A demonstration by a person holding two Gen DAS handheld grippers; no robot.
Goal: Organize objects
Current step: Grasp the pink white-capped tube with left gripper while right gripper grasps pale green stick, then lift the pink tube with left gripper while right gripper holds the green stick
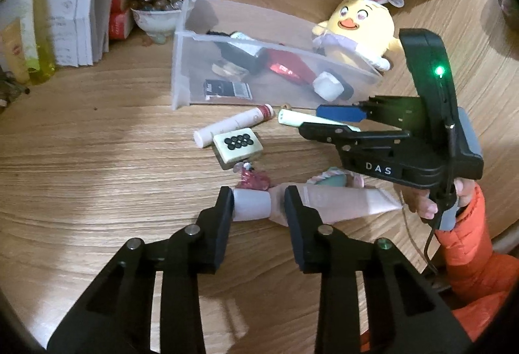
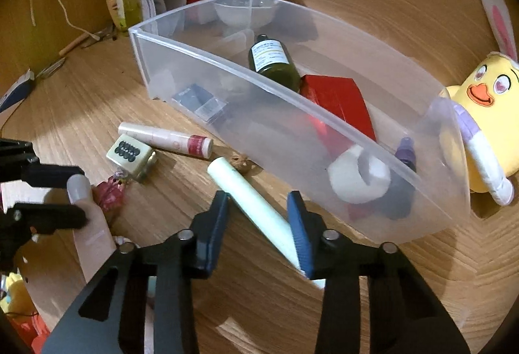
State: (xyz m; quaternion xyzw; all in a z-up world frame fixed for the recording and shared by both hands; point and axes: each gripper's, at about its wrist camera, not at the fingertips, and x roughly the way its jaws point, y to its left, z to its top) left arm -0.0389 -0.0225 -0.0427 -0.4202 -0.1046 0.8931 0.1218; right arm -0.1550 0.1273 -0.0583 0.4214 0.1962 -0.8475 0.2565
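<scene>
A clear plastic bin (image 1: 181, 68) (image 2: 227, 68) on the wooden table holds a dark bottle (image 2: 274, 62), a red box (image 2: 337, 101), a white roll (image 2: 356, 179) and other small items. My left gripper (image 1: 259, 203) is open, its fingers on either side of the white cap of a pink tube (image 1: 337, 201) that lies on the table. My right gripper (image 2: 259, 211) (image 1: 324, 120) is open around a pale green tube (image 2: 256, 205) (image 1: 298, 118) lying in front of the bin.
A white-and-red tube (image 1: 233, 123) (image 2: 165, 136), a mahjong tile (image 1: 238, 143) (image 2: 128, 153) and a pink trinket (image 1: 253, 179) lie in front of the bin. A yellow chick plush (image 1: 360, 29) (image 2: 486, 114) sits to the right. Boxes, papers and a bowl (image 1: 155, 20) crowd the back left.
</scene>
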